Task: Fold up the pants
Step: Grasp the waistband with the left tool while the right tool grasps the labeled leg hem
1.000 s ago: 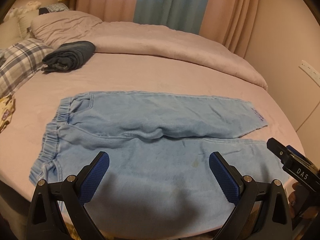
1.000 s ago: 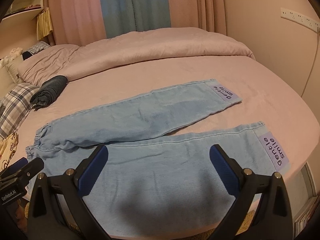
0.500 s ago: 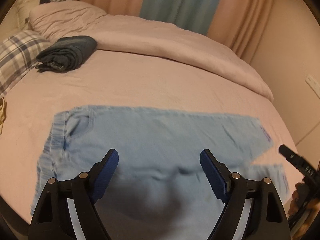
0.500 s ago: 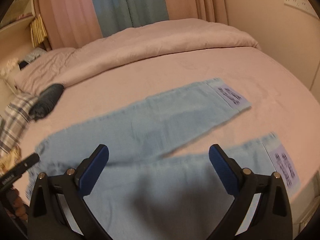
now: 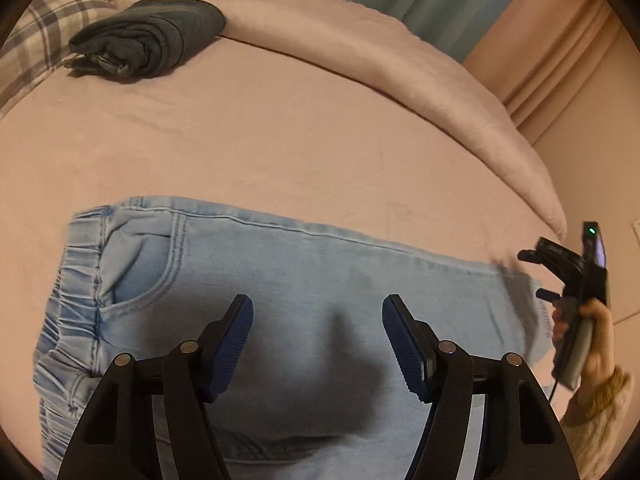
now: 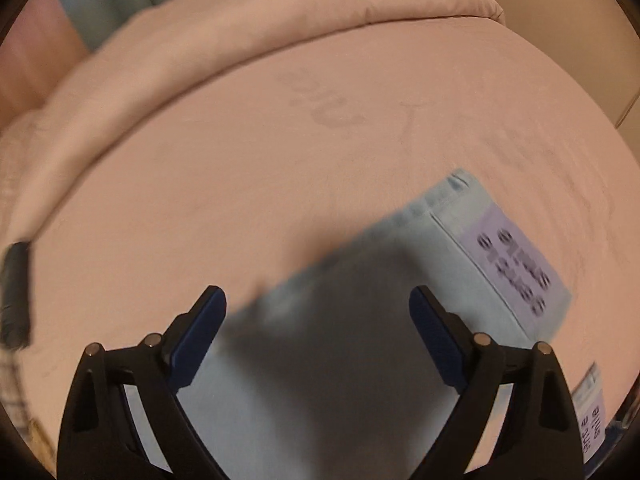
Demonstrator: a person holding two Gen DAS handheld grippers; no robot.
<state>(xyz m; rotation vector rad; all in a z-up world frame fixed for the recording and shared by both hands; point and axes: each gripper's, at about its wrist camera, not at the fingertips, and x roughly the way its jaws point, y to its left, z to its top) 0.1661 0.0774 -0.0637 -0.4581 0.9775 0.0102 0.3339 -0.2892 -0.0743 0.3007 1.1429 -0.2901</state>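
Left gripper (image 5: 318, 344): angled steeply down over the upper part of the pants; the jaws are closing, with denim seen below the gap, but the pads are not seen pressing on cloth.
Left pads (image 5: 236, 342): blue and ribbed, set on black arms; a dark shadow is cast on the fabric just below and between them.
Right gripper (image 6: 318, 336): tilted sharply down over a pant leg; the jaws are wide and closing, with the leg seen below the gap and nothing pinched.
Right pads (image 6: 434, 338): blue; a broad shadow is thrown on the leg directly under them.
Hand (image 5: 596, 334): seen to the right of the left gripper, wrapped round the right gripper's handle, a knitted cuff at the wrist.
Pants (image 5: 304, 272): light blue denim, laid flat on the bed; the elastic waistband is to the left of the left gripper, and the pocket just beyond its left pad.
Leg label (image 6: 508, 260): pale purple with dark lettering, blurred, up and to the right of the right gripper at the hem.
Bed sheet (image 5: 280, 132): pink, spread beyond the pants.
Dark folded garment (image 5: 148, 36): far off, up and left of the left gripper.
Plaid pillow (image 5: 44, 32): left of that garment.
Duvet (image 6: 248, 36): bunched along the far side.
Curtains (image 5: 440, 4): pink and blue, farthest back.
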